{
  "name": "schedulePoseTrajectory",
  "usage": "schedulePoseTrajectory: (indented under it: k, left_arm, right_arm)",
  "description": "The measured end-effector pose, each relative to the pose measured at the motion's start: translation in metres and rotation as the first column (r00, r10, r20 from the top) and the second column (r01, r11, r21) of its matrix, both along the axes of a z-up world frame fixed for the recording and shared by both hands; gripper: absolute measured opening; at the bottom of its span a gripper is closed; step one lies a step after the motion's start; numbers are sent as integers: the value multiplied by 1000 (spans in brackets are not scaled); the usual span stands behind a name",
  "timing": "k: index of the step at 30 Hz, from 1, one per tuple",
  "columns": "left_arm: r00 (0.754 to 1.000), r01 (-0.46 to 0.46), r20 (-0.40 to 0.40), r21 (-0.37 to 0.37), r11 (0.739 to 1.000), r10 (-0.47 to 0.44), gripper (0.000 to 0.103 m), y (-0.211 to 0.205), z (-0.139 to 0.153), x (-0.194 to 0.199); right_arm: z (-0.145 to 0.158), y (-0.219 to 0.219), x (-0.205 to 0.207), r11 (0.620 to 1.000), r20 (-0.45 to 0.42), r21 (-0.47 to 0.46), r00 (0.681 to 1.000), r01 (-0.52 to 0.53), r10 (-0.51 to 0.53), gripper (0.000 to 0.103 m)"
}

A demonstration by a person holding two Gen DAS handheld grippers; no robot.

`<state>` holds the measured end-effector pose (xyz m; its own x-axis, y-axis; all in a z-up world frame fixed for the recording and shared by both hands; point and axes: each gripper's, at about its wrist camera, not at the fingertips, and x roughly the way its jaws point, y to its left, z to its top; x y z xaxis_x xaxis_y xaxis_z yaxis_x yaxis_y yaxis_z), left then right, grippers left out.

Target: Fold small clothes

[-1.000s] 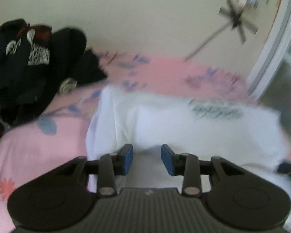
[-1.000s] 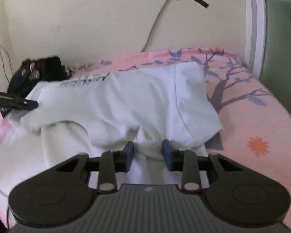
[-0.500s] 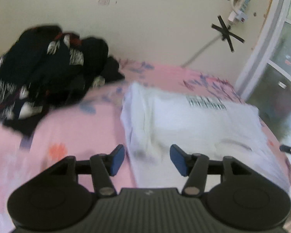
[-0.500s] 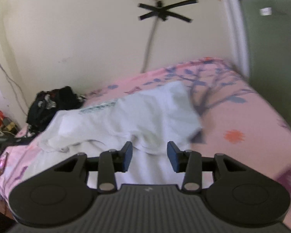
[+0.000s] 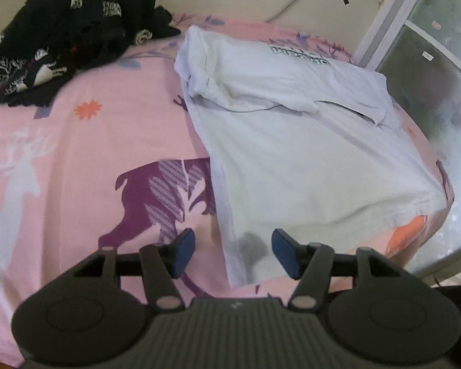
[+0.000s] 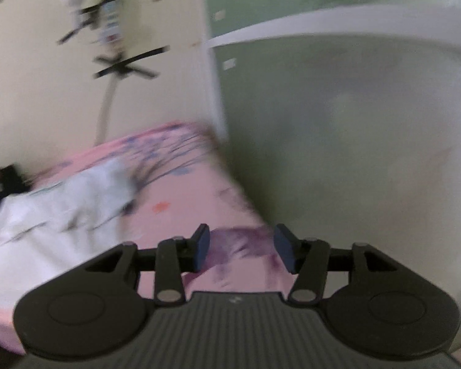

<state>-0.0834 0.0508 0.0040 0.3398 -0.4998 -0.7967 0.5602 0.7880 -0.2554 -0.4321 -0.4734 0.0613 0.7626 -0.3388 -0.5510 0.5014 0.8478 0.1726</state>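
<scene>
A white T-shirt (image 5: pixel 307 141) lies on the pink bedsheet (image 5: pixel 85 160), its top part with dark lettering folded down over the body. My left gripper (image 5: pixel 233 252) is open and empty, hovering over the shirt's near bottom corner. My right gripper (image 6: pixel 239 249) is open and empty above the bed's right edge; the shirt (image 6: pixel 45 212) shows blurred at its lower left.
A heap of dark printed clothes (image 5: pixel 61 37) lies at the bed's far left corner. A window with a white frame (image 5: pixel 427 52) stands to the right of the bed. A cable taped to the wall (image 6: pixel 107 101) hangs behind it.
Both grippers have let go of the shirt, opened wider and pulled back toward the near edge. The right one has swung to the right, off the shirt.
</scene>
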Motion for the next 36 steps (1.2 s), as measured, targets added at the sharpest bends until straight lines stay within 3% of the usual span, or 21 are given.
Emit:
schedulePoseTrajectory:
  k: [2,4,5,6,7,9,10,13,14,19,24,28,32,34,36]
  left_arm:
    - [1000,-3,-1,-6,1000,3,62,-1,-1,-6]
    - [1000,1,5,-6,1000,-1,57,-4,-1,-11]
    - [1000,4,19,4,1000,-4,50,-6,-1,-14]
    - [999,10,33,17,1000,-11,27,-8,-1,-17]
    - [999,16,37,34,999,-17,14,-10,-1,-20]
    - [999,17,39,30,999,-18,10,-10,0,-23]
    - [999,17,35,22,1000,-17,10,-9,1,-23]
    - [1000,-1,25,-38,999,2,10,4,9,-22]
    - [1000,-18,14,-78,997,19,10,11,14,-21]
    - [996,-90,-26,-240,966,86,9,37,33,-6]
    - [991,-125,-14,-405,906,131,9,38,65,44]
    - [981,-161,34,-401,902,190,9,1,87,116]
    - [955,-272,25,-335,902,297,14,-44,65,181]
    - [937,-339,-8,-250,907,349,12,-56,45,196]
    - [949,-310,-29,-265,913,314,13,-55,34,193]
  right_arm:
    - [-15,14,13,993,3,52,995,-104,104,50]
    - [-35,31,27,969,17,137,979,-204,203,50]
    - [-44,38,34,957,21,166,971,-239,239,50]
    - [-54,45,42,944,25,191,962,-270,270,50]
    - [-62,52,49,931,29,216,955,-295,296,50]
    - [-77,61,62,911,26,256,944,-324,329,47]
    - [-81,63,64,903,16,267,938,-336,345,32]
    - [-82,75,71,888,-16,249,915,-386,402,7]
    - [-80,76,71,876,-7,258,906,-407,423,6]
    - [-47,67,79,859,111,214,885,-465,452,6]
    - [-9,29,128,878,249,195,888,-437,387,4]
    - [4,-6,214,896,302,256,910,-364,284,3]
    - [-10,-8,282,962,269,206,955,-180,121,10]
    - [-21,-5,287,926,280,270,942,-264,186,19]
    - [-25,14,273,901,283,232,912,-366,298,35]
